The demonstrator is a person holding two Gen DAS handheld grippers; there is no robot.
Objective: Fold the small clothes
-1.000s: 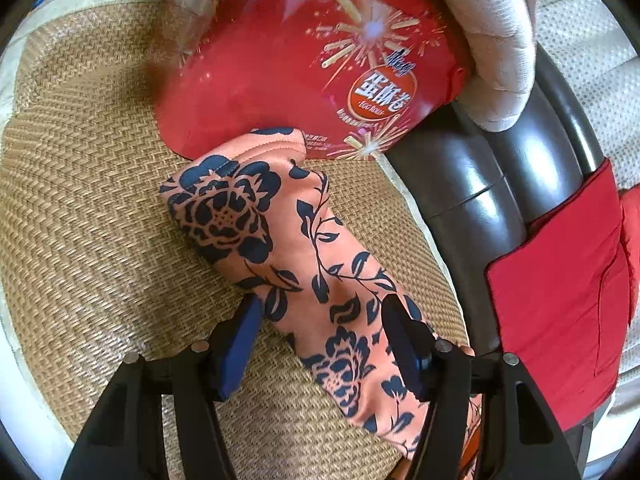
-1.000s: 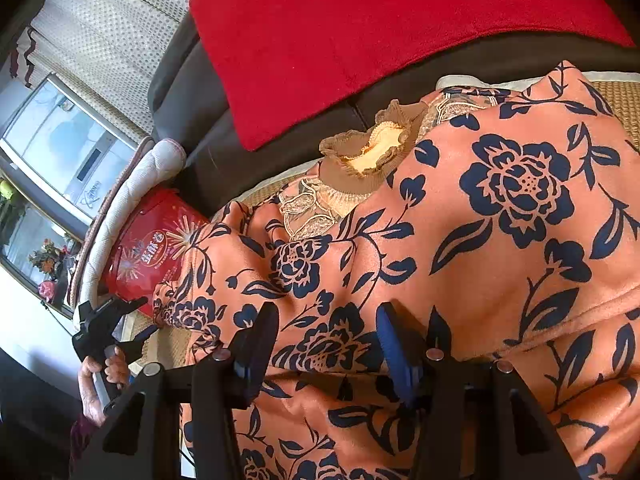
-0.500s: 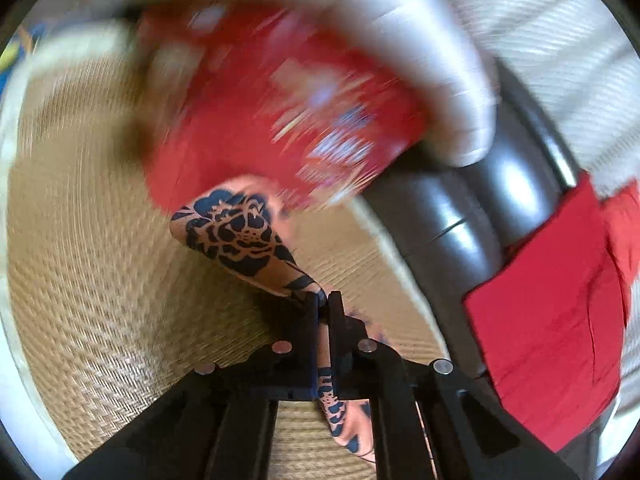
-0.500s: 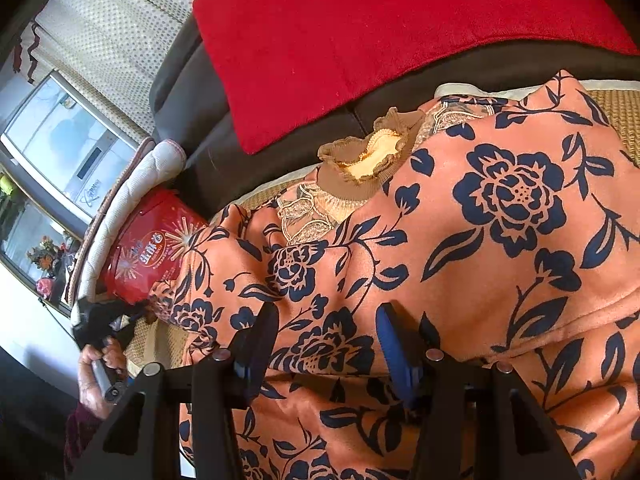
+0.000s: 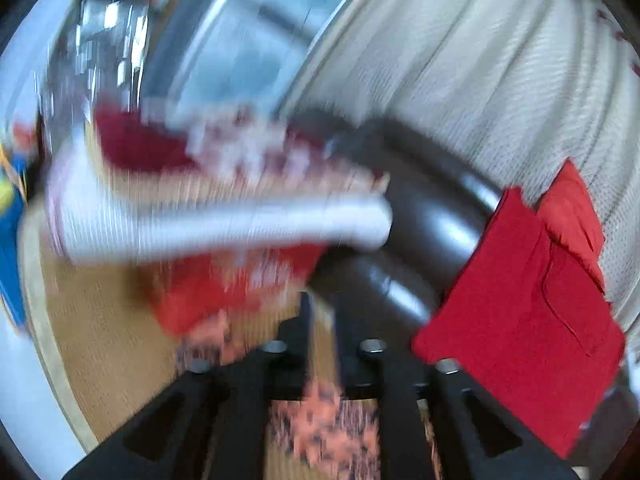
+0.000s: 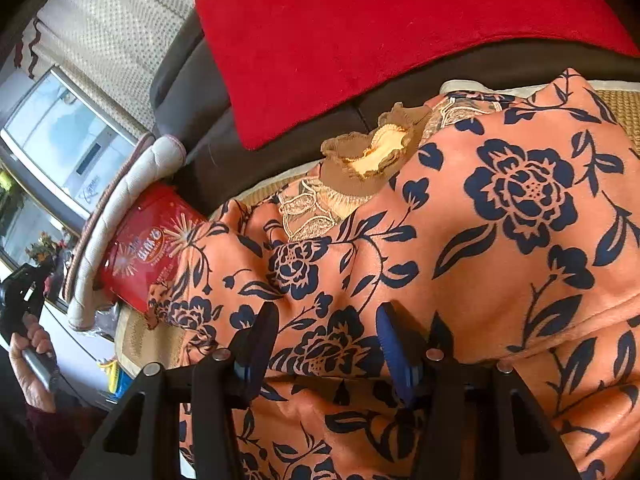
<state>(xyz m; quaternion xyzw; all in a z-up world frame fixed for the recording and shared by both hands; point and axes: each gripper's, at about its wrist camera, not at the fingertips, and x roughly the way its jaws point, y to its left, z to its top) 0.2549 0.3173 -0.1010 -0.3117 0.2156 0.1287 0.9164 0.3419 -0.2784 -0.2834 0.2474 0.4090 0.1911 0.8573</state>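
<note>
Black right gripper (image 6: 326,350), blue pads (image 6: 394,354), silver screws

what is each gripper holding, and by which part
Right gripper: nothing, open over the floral garment. Left gripper: jaws opening; blur hides whether fabric sits between them.

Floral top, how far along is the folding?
Nothing looks folded: the floral top lies spread on the mat, sleeve out. The left gripper has its jaws opening, blurred cloth beneath; the right gripper hangs open over the body. Sleeve and body folds remain.
</note>
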